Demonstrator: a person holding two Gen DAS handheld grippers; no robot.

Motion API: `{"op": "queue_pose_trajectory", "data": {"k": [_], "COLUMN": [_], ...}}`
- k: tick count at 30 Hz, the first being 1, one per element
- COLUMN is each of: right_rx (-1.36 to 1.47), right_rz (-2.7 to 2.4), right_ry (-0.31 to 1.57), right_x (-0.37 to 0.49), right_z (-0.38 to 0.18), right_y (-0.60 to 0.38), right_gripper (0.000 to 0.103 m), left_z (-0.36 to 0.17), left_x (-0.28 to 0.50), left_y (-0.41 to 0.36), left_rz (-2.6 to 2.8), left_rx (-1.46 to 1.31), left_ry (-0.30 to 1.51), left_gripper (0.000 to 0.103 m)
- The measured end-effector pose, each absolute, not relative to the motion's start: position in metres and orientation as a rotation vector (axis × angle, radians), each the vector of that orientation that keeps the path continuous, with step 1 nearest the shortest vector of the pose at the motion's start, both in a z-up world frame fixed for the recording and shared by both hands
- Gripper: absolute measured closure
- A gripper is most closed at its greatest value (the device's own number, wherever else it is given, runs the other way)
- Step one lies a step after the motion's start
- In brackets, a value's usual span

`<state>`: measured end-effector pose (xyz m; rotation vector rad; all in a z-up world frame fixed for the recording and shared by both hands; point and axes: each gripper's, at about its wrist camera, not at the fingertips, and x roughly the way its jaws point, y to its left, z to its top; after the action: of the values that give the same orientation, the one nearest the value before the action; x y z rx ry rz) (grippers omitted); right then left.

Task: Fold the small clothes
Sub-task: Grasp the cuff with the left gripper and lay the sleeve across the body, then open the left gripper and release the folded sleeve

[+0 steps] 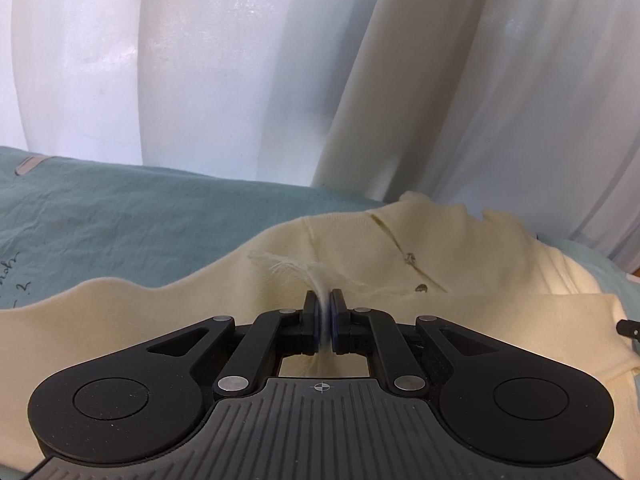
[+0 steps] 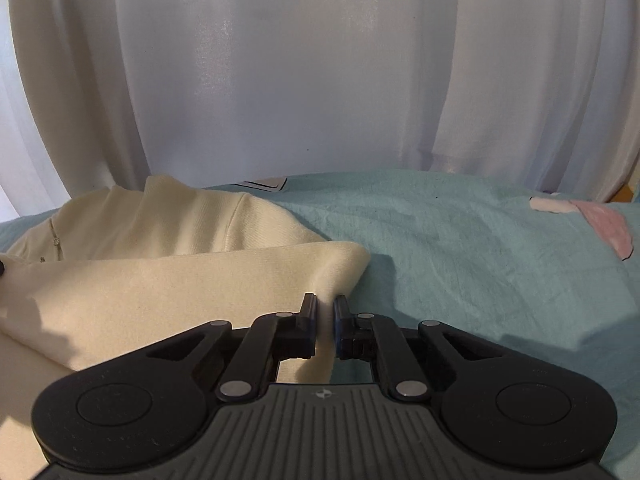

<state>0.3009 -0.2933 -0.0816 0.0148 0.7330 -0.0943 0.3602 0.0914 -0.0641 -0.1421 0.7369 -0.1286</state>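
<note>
Cream knit top (image 1: 460,280) lies mid-frame on teal sheet (image 1: 160,216). Left tongs (image 1: 325,312) pinch its thin fabric ridge. Right tongs (image 2: 325,320) clamp its folded edge (image 2: 324,276), lower centre.

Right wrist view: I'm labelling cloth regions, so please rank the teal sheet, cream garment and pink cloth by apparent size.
1. teal sheet and cream garment: similar spread; garment sits nearer, so unranked.
2. pink cloth, far smallest, cut by the frame edge.

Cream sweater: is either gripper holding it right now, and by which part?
Both. The left gripper is shut on a pinch of the cream sweater below its buttoned neck; the right gripper is shut on the folded edge at its right side.
</note>
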Motion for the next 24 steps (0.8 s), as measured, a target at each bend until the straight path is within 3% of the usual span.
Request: {"op": "queue_pose_trajectory", "data": {"k": [4, 7, 11, 17, 19, 21, 24], "right_rx": [-0.089, -0.082, -0.083, -0.143, -0.18, -0.217, -0.186], "right_rz": [-0.08, -0.101, -0.102, 0.004, -0.002, -0.013, -0.013], "right_ry": [0.718, 0.73, 0.672, 0.693, 0.703, 0.704, 0.68], "right_x": [0.301, 0.299, 0.284, 0.279, 0.28, 0.28, 0.266], "right_z": [-0.085, -0.079, -0.064, -0.074, -0.083, -0.082, -0.068], "right_y": [-0.282, -0.287, -0.284, -0.257, -0.25, -0.247, -0.246], "right_gripper": [0.093, 0.091, 0.091, 0.091, 0.091, 0.088, 0.076], "left_z": [-0.067, -0.065, -0.058, -0.069, -0.067, -0.062, -0.053], "left_x": [0.359, 0.358, 0.349, 0.352, 0.349, 0.342, 0.32], "left_y": [0.093, 0.099, 0.107, 0.099, 0.099, 0.106, 0.13], "left_rz": [-0.124, -0.08, -0.084, -0.05, -0.026, 0.007, 0.025], "left_rx": [-0.147, -0.167, -0.209, -0.178, -0.176, -0.214, -0.34], "left_ry": [0.747, 0.759, 0.752, 0.804, 0.803, 0.791, 0.746], "left_gripper": [0.095, 0.077, 0.071, 0.071, 0.059, 0.031, 0.018]}}
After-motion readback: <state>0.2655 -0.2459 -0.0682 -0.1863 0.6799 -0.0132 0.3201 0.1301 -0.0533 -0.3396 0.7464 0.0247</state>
